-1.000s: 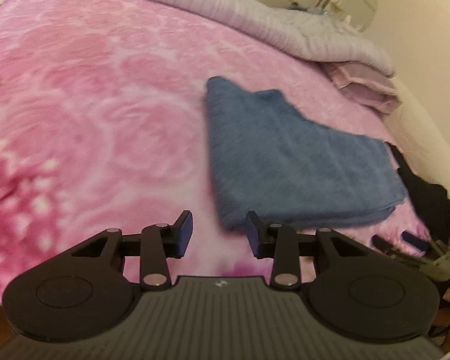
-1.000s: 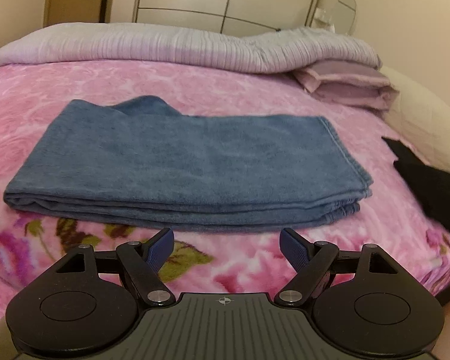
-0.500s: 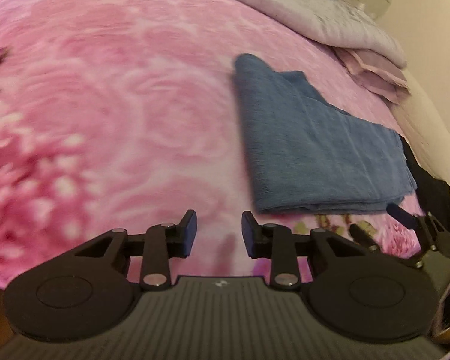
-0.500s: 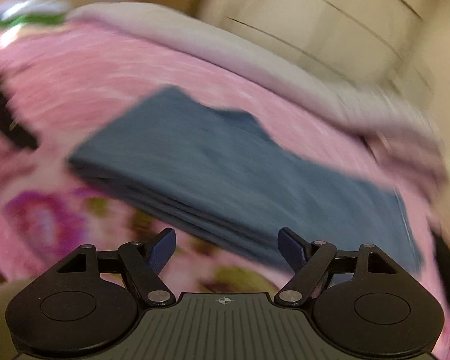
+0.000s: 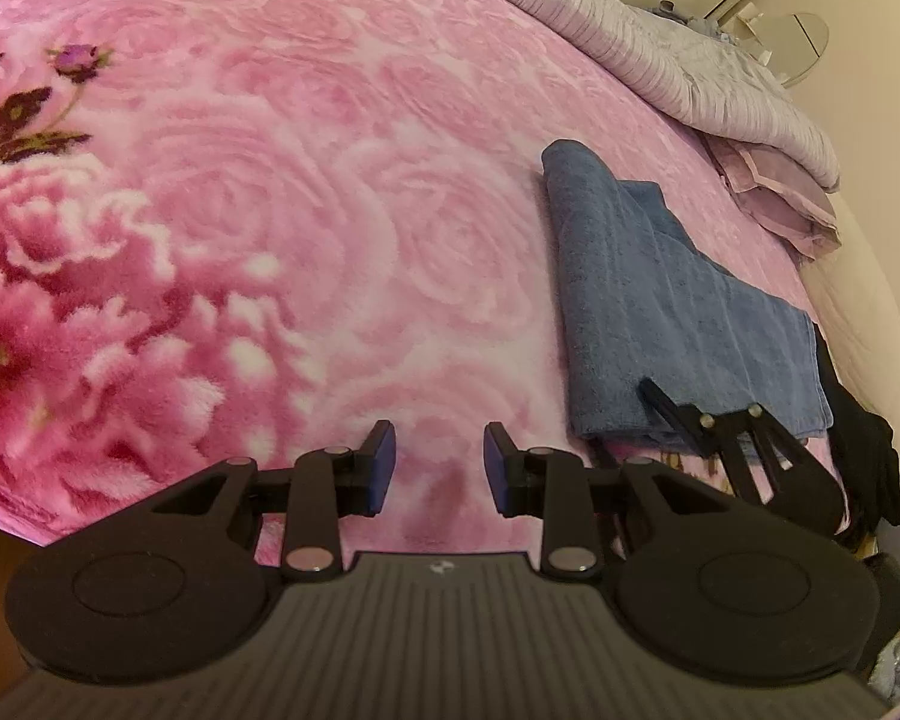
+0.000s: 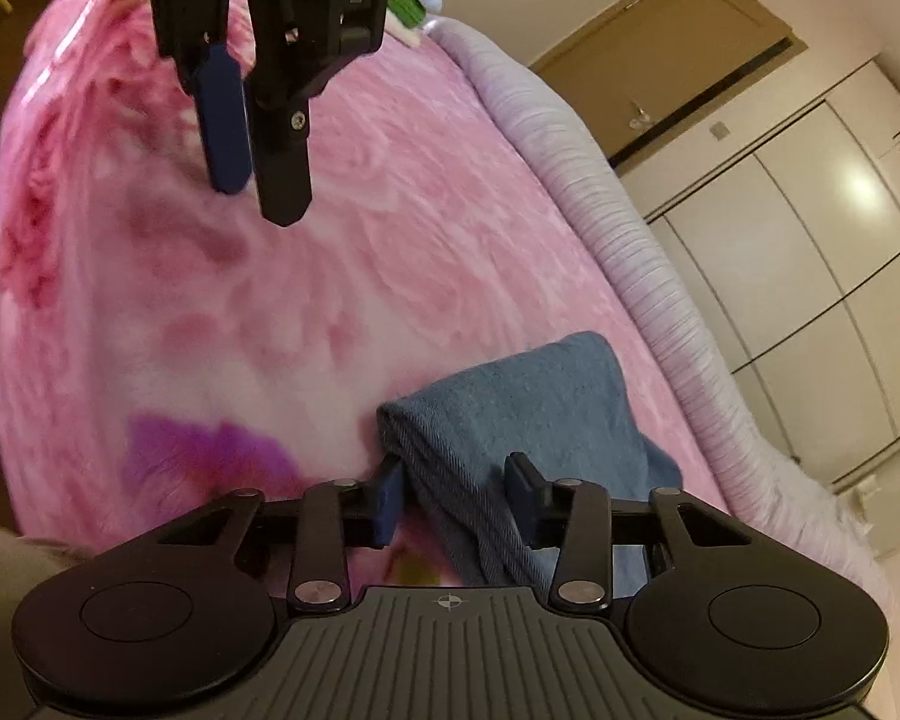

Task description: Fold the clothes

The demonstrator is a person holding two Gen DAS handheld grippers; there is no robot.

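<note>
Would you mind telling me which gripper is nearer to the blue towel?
The right. The right gripper straddles the near corner of the blue towel, its jaws closing on the folded layers. The left gripper hovers over bare pink blanket, beside the towel, with nothing between its fingers.

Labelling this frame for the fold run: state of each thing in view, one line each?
Blue terry towel: folded in layers, flat on the bed, near corner between the right tool's fingers.
Right tool: jaws closing around the towel's folded edge.
Left tool: part open, nothing between its fingers, over bare blanket.
Pink rose-pattern fleece blanket: spread flat.
Lilac ribbed quilt: bunched along the far edge.
Black garment: crumpled, unfolded.
</note>
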